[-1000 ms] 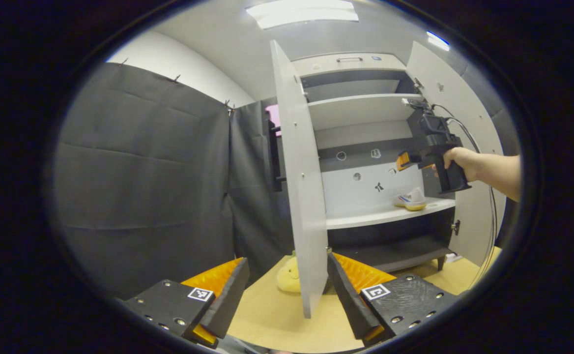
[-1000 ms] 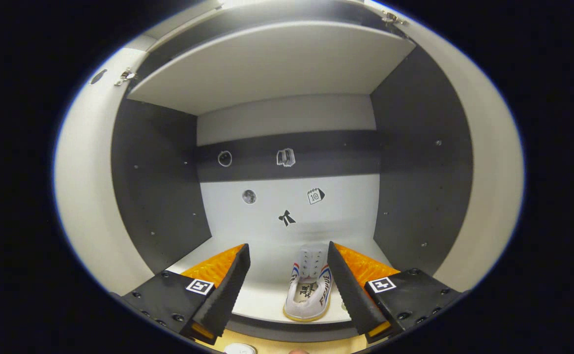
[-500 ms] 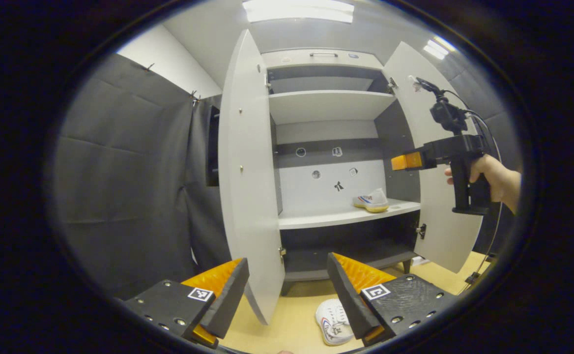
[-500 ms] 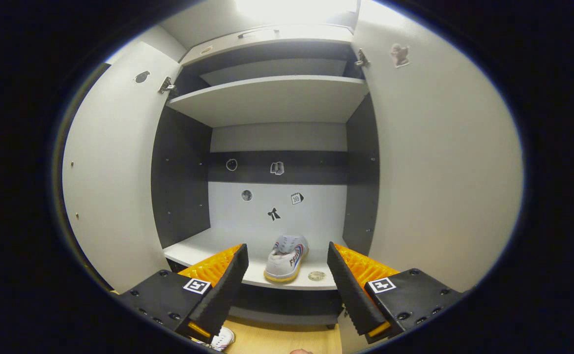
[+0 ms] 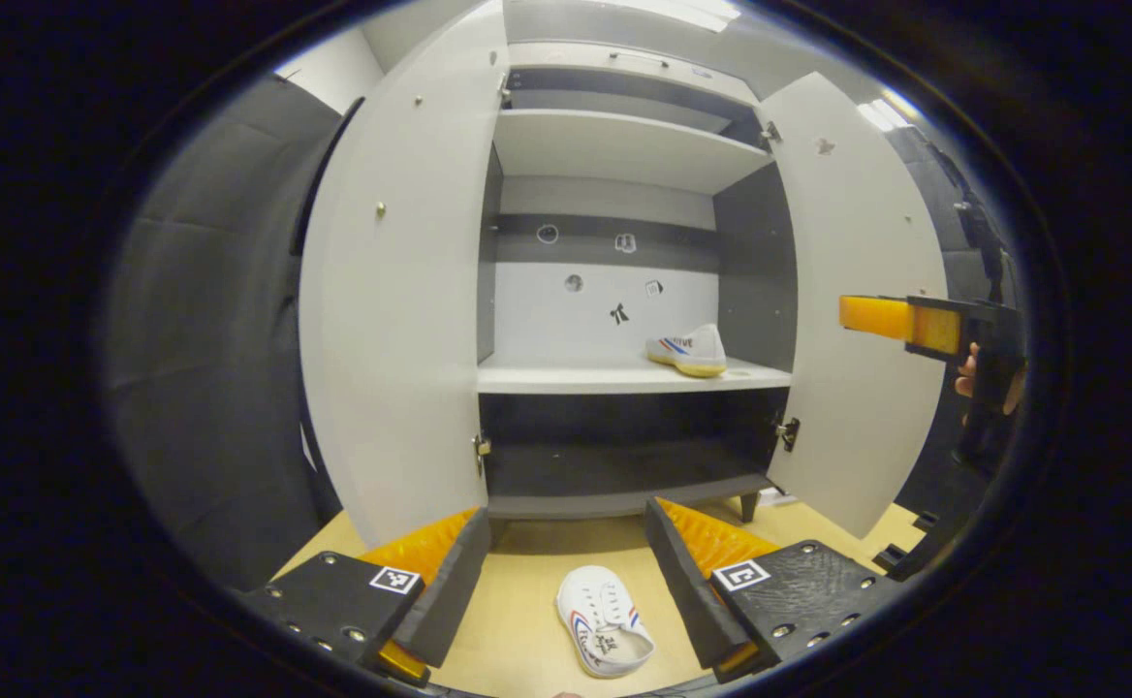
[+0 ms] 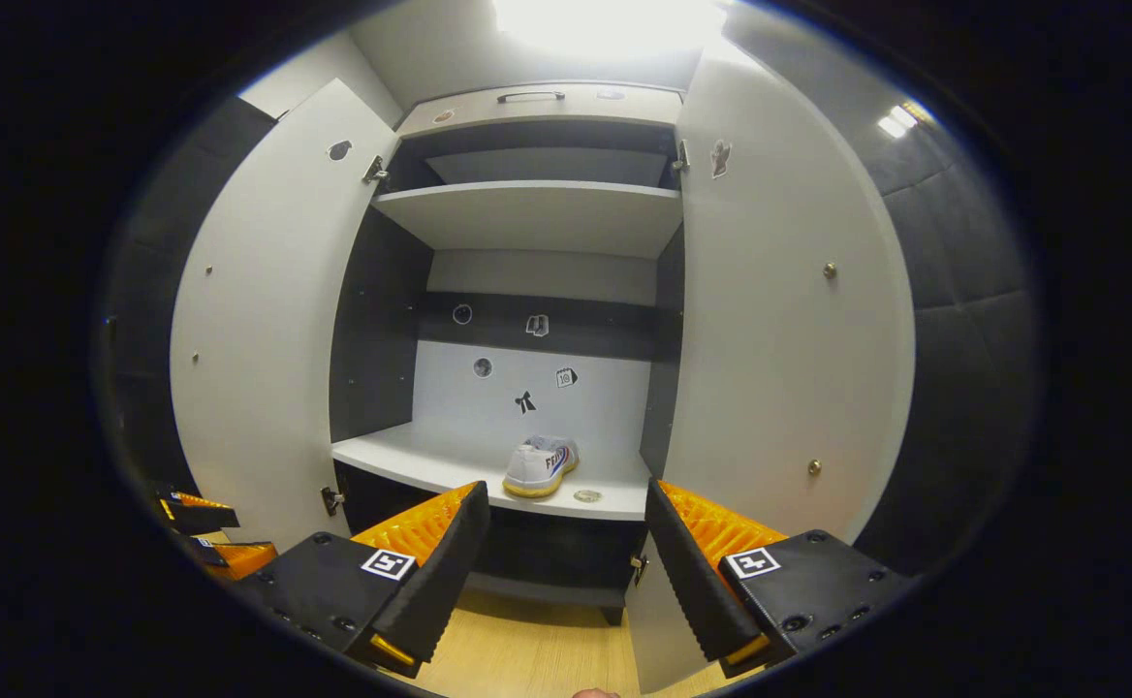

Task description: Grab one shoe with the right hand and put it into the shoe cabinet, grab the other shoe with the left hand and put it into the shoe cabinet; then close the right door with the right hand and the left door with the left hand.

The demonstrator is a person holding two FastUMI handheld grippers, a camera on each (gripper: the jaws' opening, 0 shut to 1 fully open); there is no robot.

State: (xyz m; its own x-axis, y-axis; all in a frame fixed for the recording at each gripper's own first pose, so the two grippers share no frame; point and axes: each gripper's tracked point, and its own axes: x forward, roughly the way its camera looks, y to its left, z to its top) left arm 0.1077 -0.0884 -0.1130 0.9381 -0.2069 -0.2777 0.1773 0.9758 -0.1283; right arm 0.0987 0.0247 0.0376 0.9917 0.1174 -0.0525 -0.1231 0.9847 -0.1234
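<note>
**One shoe shelved, one on the floor, both doors open**

Dark padded booth wall (image 5: 198, 320) stood at left. Pale wood floor (image 5: 527, 601) ran under the shoe cabinet (image 5: 614, 145). Its left door (image 5: 401, 291) and right door (image 5: 857, 291) hung wide. Your left gripper (image 5: 561, 591) was spread and empty over the second shoe (image 5: 605, 620) on the floor. The first shoe (image 5: 690, 351) sat right of centre on the middle shelf (image 5: 566, 376). Your right gripper (image 6: 566, 572) was spread, empty, facing the cabinet. The left gripper view caught your hand (image 5: 968, 373) at right.

Right claw (image 5: 862, 316): rear body cut off at the view's right edge. Stickers (image 6: 525, 401) on cabinet back: too small to identify.
</note>
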